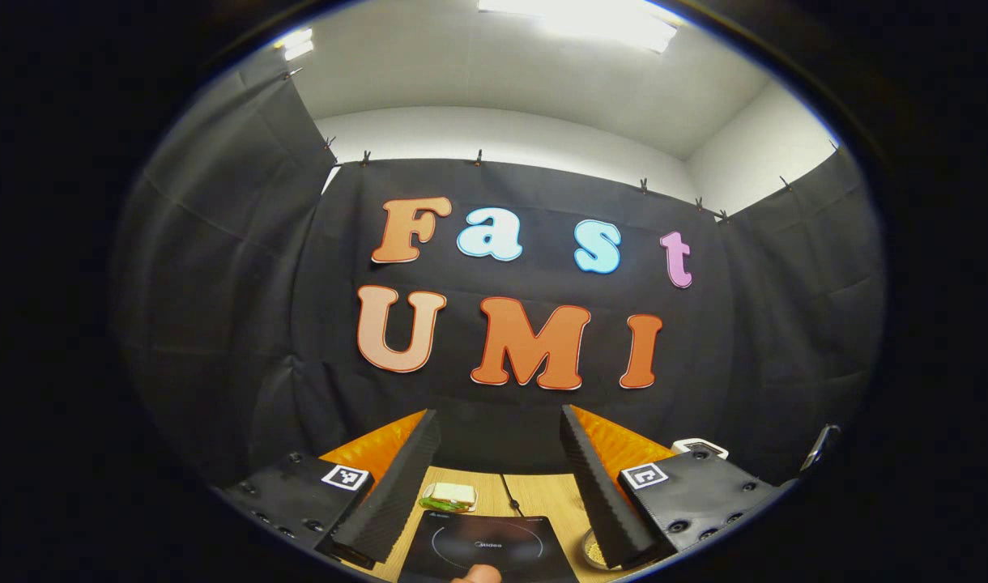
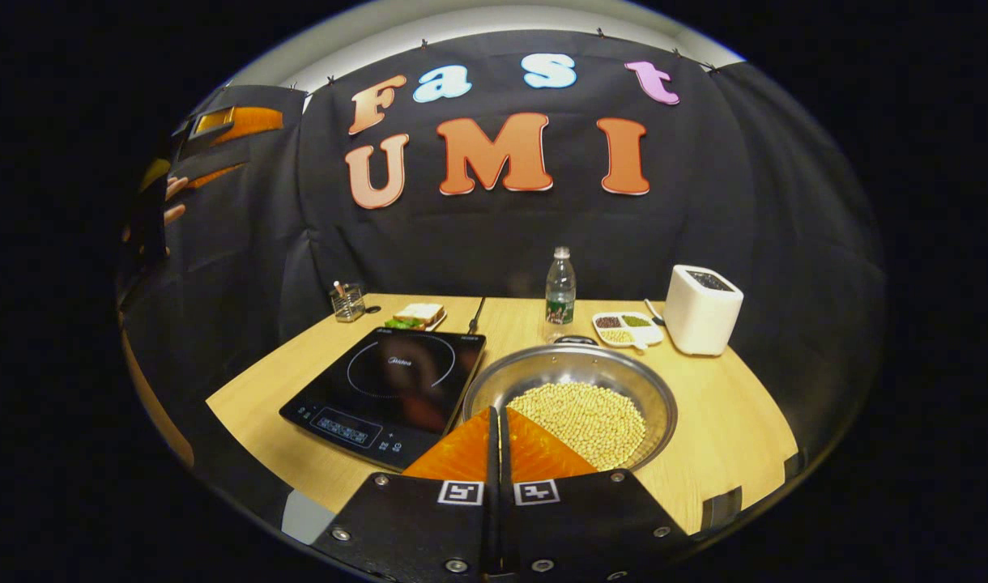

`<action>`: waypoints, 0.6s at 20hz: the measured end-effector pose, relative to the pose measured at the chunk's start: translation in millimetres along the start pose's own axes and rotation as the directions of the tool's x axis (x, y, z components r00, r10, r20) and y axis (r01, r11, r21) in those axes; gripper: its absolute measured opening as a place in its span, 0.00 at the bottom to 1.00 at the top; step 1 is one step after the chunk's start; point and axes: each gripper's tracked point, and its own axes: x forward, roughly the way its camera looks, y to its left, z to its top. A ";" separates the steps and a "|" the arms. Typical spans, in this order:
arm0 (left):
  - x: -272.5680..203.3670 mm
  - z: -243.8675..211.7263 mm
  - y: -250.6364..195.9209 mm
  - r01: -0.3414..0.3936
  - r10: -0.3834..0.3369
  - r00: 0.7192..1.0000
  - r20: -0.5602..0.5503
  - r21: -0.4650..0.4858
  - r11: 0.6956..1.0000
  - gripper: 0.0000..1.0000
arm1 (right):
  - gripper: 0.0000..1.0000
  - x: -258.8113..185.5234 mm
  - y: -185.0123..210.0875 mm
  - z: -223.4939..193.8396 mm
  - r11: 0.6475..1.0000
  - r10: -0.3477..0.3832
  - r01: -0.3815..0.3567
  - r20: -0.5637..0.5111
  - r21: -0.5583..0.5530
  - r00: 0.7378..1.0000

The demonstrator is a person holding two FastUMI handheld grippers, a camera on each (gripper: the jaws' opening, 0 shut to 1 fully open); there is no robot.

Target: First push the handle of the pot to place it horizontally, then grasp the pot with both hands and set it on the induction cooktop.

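The pot (image 2: pixel 571 405) is a wide, shallow metal pan with a shiny rim, holding a heap of pale yellow beans. It sits upright on the wooden worktop (image 2: pixel 729 421), just beside the right edge of the induction cooktop, roughly midway between the worktop's back and front edges. A small dark handle shows at its far rim. The induction cooktop (image 2: pixel 385 397) is a flat black glass slab with a ring marking and a control strip along its front edge, lying toward the worktop's left side.

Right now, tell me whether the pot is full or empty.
Partly filled. In the right gripper view the pot holds a shallow bed of pale beans, with bare metal wall visible above them all round.
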 end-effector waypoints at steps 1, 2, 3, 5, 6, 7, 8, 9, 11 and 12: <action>0.6 -1.9 -0.3 0.000 0.000 1.000 -0.004 0.000 1.000 0.98 | 0.00 4.8 1.8 -11.4 1.000 0.008 -0.008 -0.027 0.005 1.000; 1.7 -4.8 -0.4 0.000 0.000 1.000 -0.010 -0.003 1.000 0.98 | 0.00 8.0 3.6 -23.8 1.000 0.017 -0.016 -0.057 0.011 0.998; 1.8 -6.9 -0.3 -0.001 0.001 1.000 -0.015 -0.006 1.000 0.98 | 0.00 11.6 4.6 -35.1 1.000 0.022 -0.021 -0.085 0.017 0.996; 3.4 -9.8 2.1 -0.005 0.005 1.000 -0.023 -0.010 1.000 0.98 | 0.00 18.5 2.3 -56.1 1.000 0.023 -0.020 -0.133 0.022 0.991; 4.7 -11.6 2.8 -0.008 0.007 1.000 -0.027 -0.011 1.000 0.99 | 0.00 21.2 2.6 -64.3 1.000 0.021 -0.018 -0.156 0.025 0.988; 4.9 -12.6 3.0 -0.008 0.007 1.000 -0.030 -0.013 1.000 0.98 | 0.00 24.4 1.9 -71.8 0.999 0.021 -0.016 -0.176 0.029 0.984; 3.8 -13.4 2.6 -0.007 0.007 0.999 -0.032 -0.014 1.000 0.98 | 0.00 26.8 0.4 -78.7 0.999 0.022 -0.016 -0.195 0.033 0.981; 4.3 -14.4 2.5 -0.007 0.006 0.999 -0.033 -0.013 1.000 0.99 | 0.00 29.7 -2.1 -84.4 0.999 0.019 -0.012 -0.210 0.036 0.978; 5.3 -15.7 2.0 -0.007 0.006 0.999 -0.034 -0.011 1.000 0.99 | 0.00 30.4 -2.3 -94.0 0.998 0.038 -0.026 -0.231 0.052 0.972; 5.5 -18.1 1.8 -0.006 0.005 0.999 -0.038 -0.010 1.000 0.98 | 0.00 30.7 0.2 -94.9 0.998 0.048 -0.035 -0.238 0.059 0.970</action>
